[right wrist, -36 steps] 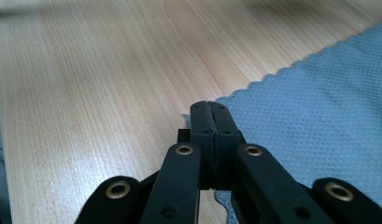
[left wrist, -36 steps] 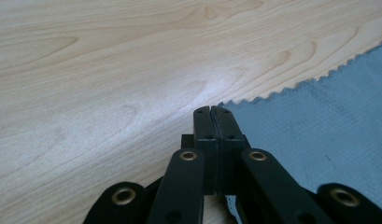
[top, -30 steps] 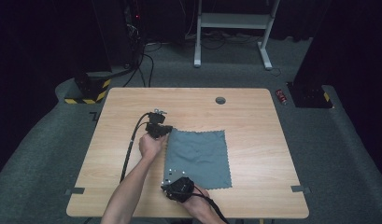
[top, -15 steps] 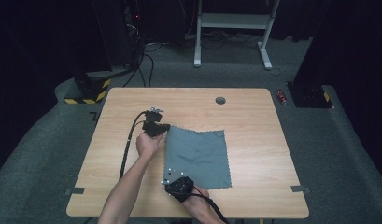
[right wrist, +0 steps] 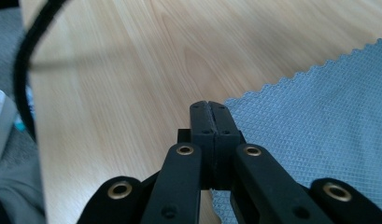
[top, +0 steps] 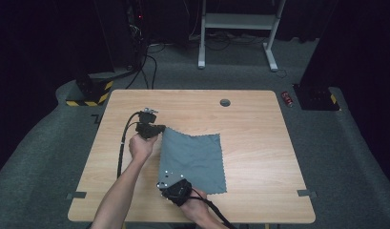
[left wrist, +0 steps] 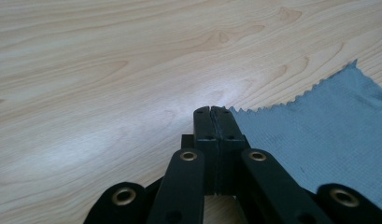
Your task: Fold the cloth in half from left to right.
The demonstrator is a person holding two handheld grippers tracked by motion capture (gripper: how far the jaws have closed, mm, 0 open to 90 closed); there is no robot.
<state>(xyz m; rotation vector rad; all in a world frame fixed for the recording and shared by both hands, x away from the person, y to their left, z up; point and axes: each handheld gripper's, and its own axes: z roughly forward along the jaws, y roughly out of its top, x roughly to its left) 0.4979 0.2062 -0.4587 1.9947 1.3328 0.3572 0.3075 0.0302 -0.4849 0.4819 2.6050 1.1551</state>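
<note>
High view, pale wood table (top: 259, 143), grey carpet (top: 354, 157), dark room behind

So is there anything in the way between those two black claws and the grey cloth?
Nothing visible. The left gripper is shut right at the far-left corner of the grey cloth, and the right gripper is shut at its near-left corner. Bare table lies around the cloth. Whether each pinches the fabric cannot be told.
</note>
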